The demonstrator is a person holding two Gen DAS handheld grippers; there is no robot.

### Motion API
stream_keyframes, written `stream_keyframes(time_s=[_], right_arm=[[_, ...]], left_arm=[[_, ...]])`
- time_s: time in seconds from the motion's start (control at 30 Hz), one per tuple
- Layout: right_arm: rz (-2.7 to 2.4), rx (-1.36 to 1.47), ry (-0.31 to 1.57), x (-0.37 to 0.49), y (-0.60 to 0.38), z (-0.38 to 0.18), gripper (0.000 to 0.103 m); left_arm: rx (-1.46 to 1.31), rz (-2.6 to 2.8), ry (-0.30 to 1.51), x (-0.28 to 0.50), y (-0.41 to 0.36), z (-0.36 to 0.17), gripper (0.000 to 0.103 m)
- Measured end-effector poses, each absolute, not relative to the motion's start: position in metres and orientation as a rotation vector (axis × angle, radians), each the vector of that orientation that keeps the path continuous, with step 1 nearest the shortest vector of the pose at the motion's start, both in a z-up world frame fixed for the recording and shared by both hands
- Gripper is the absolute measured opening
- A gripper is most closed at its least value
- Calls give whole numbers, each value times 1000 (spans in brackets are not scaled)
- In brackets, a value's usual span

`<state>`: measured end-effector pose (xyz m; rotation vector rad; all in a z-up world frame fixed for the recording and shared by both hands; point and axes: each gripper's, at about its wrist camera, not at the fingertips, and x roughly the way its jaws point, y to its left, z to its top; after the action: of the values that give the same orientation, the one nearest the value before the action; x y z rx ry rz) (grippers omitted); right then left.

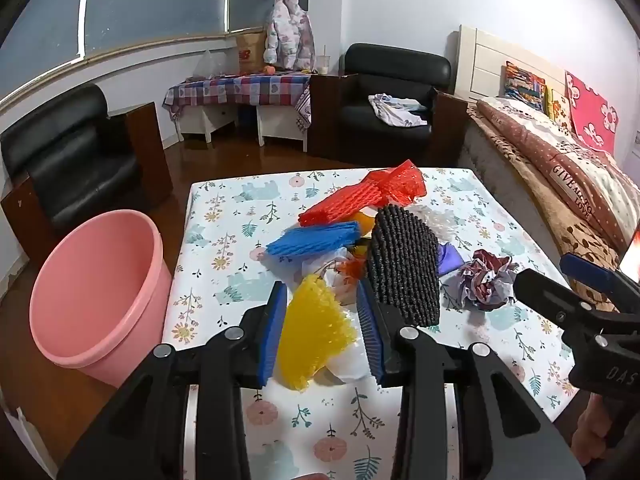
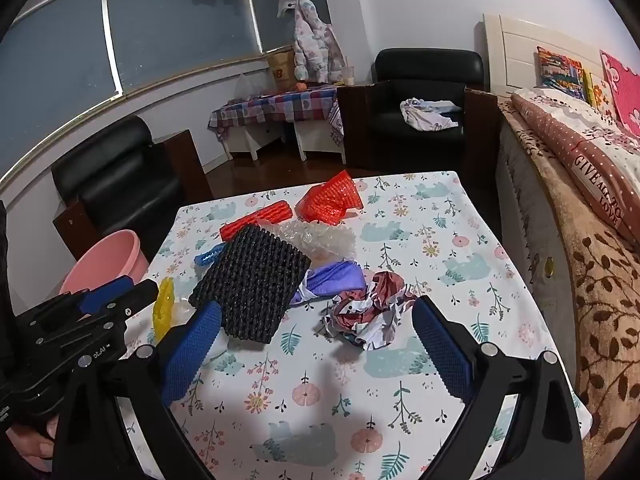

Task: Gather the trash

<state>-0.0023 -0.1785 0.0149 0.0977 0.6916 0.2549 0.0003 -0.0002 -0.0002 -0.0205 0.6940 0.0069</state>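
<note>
Left gripper (image 1: 322,334) clamped on yellow foam net (image 1: 316,332) at the table's (image 2: 400,400) near edge, right gripper (image 2: 316,354) spread empty before crumpled paper (image 2: 368,312); white plastic bag (image 1: 348,364) snagged alongside may drag the pile short of the pink bucket (image 1: 96,296).

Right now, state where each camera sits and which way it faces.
Left wrist: on the left gripper, looking down along its fingers at the yellow foam net between them; the right gripper shows at the side.
Right wrist: on the open right gripper, facing the crumpled paper; a hand shows at the corner.
Shared: black foam net, pink bucket, floral table.
</note>
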Motion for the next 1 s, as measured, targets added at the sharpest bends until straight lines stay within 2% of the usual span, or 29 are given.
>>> stream_keyframes(time_s=[1.0], right_arm=[[255, 96, 692, 5, -172, 14, 95]], left_arm=[[-56, 42, 707, 4, 14, -8, 37]])
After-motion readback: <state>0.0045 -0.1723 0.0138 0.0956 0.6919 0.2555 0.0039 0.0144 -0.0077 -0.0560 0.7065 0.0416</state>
